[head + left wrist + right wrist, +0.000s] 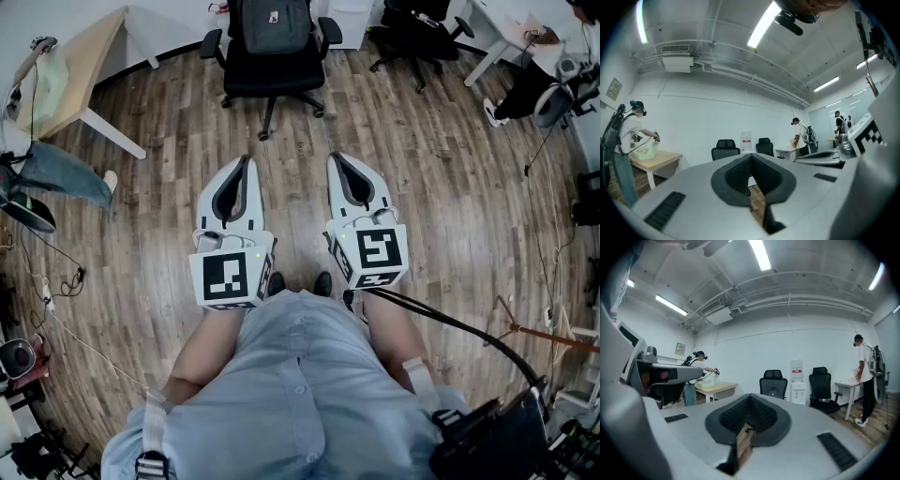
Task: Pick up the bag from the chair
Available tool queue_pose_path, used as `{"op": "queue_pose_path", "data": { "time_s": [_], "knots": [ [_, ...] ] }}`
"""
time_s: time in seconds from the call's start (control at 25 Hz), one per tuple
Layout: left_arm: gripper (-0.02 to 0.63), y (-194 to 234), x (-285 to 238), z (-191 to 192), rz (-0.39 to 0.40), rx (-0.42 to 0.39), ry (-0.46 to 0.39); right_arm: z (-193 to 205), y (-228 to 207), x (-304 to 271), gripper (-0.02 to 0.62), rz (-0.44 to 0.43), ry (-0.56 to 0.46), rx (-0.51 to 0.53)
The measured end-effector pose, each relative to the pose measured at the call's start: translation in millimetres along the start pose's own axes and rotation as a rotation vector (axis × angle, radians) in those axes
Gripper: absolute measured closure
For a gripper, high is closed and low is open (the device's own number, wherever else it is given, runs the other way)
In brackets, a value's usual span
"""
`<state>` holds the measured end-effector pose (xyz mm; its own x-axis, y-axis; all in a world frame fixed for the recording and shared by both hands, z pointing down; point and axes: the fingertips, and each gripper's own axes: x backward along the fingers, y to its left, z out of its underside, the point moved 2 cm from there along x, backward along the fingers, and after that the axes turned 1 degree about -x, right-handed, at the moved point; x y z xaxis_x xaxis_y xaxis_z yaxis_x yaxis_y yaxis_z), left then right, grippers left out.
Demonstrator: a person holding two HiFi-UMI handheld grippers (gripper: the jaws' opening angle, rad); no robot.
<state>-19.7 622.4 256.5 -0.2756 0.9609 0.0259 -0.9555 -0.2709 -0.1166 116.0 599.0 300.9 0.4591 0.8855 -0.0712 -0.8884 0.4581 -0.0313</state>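
My white left gripper (242, 169) and right gripper (339, 167) are both closed and empty, well apart from the dark grey bag (275, 23) on the black wheeled office chair (272, 80), which may roll away if I bump it.

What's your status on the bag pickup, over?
Left gripper and right gripper shut, empty, held level. Bag sits on the chair ahead, untouched. Only bare floor between.

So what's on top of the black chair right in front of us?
A dark grey bag stands on the black chair, toward its back. Whatever part of the chair is behind and under the bag is covered.
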Motion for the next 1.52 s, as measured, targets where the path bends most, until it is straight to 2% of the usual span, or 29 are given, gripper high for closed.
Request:
{"op": "queue_pose_path", "data": {
  "time_s": [0.52, 0.8, 1.16, 1.52],
  "knots": [
    [0.604, -44.8, -12.5, 3.2, -0.010, -0.021, 0.026, 7.8, -42.6, 19.3, 0.595, -0.011, -0.006, -0.021],
    [0.604, -75.0, -21.4, 6.1, 0.002, -0.026, 0.057, 10.8, -68.3, 23.5, 0.594, -0.037, -0.020, -0.099],
    [0.604, -60.4, -59.3, 30.2, 0.007, -0.007, 0.086, 33.9, -80.7, -12.0, 0.594, -0.027, 0.021, -0.122],
    [0.604, 8.8, -158.5, 55.6, 0.021, 0.023, 0.090, 39.6, -91.1, -130.9, 0.594, -0.012, 0.064, -0.090]
  ]
}}
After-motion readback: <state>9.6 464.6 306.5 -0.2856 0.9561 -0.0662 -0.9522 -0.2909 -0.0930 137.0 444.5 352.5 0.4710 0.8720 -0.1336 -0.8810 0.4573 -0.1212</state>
